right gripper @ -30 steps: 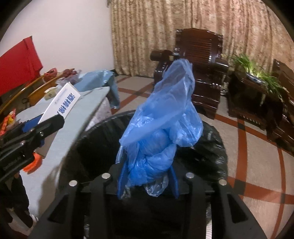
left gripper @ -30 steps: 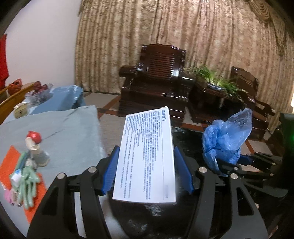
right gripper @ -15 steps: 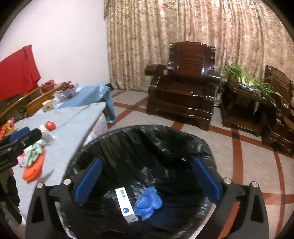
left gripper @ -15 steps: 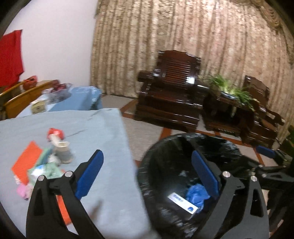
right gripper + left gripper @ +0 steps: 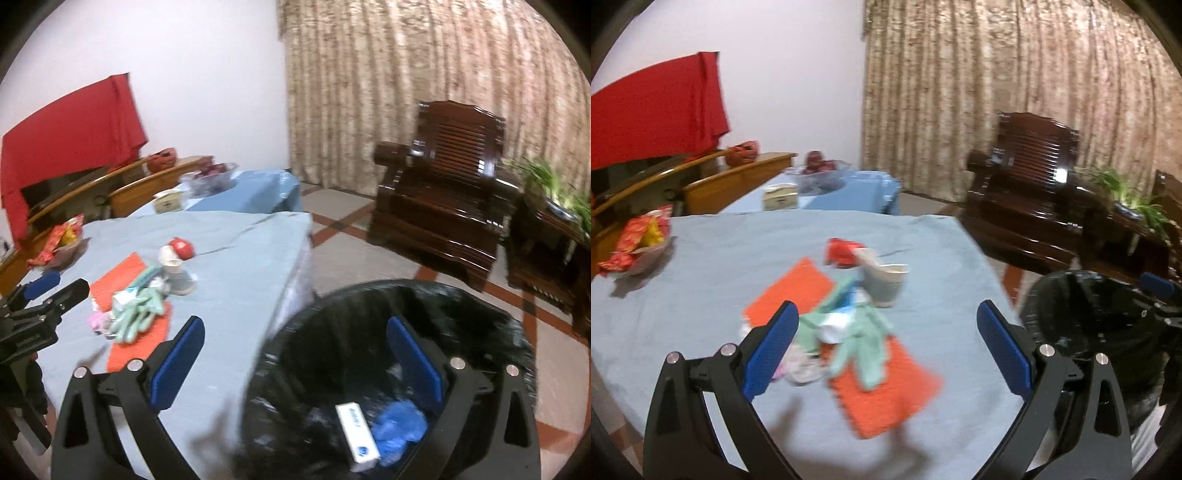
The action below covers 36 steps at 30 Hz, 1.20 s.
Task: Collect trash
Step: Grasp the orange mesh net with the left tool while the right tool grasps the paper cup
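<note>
Inside black trash bag (image 5: 388,332): white box (image 5: 357,432), blue glove (image 5: 400,430) | left tongs (image 5: 886,354), right tongs (image 5: 295,363): both spread, empty

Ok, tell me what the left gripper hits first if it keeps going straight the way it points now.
Most likely the pile of trash on the table: the open left gripper points at the green glove lying over the orange sheet, with the paper cup just behind. Motion blur makes depth uncertain.
</note>
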Available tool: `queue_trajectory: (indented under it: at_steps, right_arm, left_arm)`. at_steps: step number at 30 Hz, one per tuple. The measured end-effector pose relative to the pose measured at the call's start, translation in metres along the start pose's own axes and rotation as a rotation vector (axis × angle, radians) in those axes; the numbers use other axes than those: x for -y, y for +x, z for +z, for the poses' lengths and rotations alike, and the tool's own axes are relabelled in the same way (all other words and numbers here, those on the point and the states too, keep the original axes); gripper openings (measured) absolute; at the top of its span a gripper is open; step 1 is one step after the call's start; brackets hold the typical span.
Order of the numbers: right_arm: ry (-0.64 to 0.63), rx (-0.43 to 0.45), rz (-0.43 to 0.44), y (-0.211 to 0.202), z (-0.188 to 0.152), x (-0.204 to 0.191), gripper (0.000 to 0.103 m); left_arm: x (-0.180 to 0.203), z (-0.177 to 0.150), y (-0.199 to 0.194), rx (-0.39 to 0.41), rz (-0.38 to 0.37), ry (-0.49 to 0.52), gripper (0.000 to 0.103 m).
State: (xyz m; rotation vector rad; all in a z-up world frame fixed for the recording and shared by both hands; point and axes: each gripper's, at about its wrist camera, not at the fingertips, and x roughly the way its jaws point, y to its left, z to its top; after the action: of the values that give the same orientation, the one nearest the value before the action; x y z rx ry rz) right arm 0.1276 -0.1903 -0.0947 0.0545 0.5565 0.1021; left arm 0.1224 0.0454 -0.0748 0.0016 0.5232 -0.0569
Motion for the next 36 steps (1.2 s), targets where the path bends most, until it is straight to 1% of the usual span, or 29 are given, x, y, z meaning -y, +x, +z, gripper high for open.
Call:
queue_trajectory:
  at_steps: [6, 13, 15, 18, 19, 21, 24, 29, 33, 36]
  right_arm:
    - [-0.041, 0.003, 0.065, 0.023, 0.008, -0.043, 0.097]
    - [-0.058, 0.001, 0.097, 0.059, 0.019, -0.077, 0.097]
    - [-0.066, -0.003, 0.102, 0.073, 0.02, -0.087, 0.095]
    - [-0.08, -0.024, 0.105, 0.092, 0.018, -0.098, 0.088]
    - [-0.082, -0.033, 0.106, 0.098, 0.017, -0.101, 0.085]
    - [-0.08, -0.055, 0.116, 0.111, 0.017, -0.106, 0.081]
    - [-0.095, -0.077, 0.129, 0.133, 0.018, -0.115, 0.077]
    - [-0.12, -0.112, 0.154, 0.169, 0.023, -0.127, 0.069]
    - [-0.141, -0.134, 0.186, 0.19, 0.026, -0.133, 0.067]
    - [-0.175, -0.143, 0.201, 0.202, 0.026, -0.139, 0.065]
  left_arm:
    - [-0.054, -0.006, -0.001, -0.004, 0.086, -0.056, 0.095]
    - [-0.093, -0.008, 0.018, -0.003, 0.153, -0.103, 0.094]
    - [-0.104, -0.009, 0.031, -0.014, 0.174, -0.112, 0.094]
    - [-0.115, -0.011, 0.048, -0.034, 0.187, -0.125, 0.094]
    - [-0.118, -0.011, 0.053, -0.042, 0.187, -0.127, 0.092]
    - [-0.125, -0.014, 0.066, -0.064, 0.183, -0.127, 0.08]
    - [-0.133, -0.017, 0.084, -0.095, 0.168, -0.134, 0.076]
    - [-0.136, -0.015, 0.109, -0.117, 0.144, -0.127, 0.072]
    - [-0.136, -0.009, 0.125, -0.127, 0.119, -0.123, 0.069]
    - [-0.133, -0.006, 0.138, -0.14, 0.088, -0.112, 0.069]
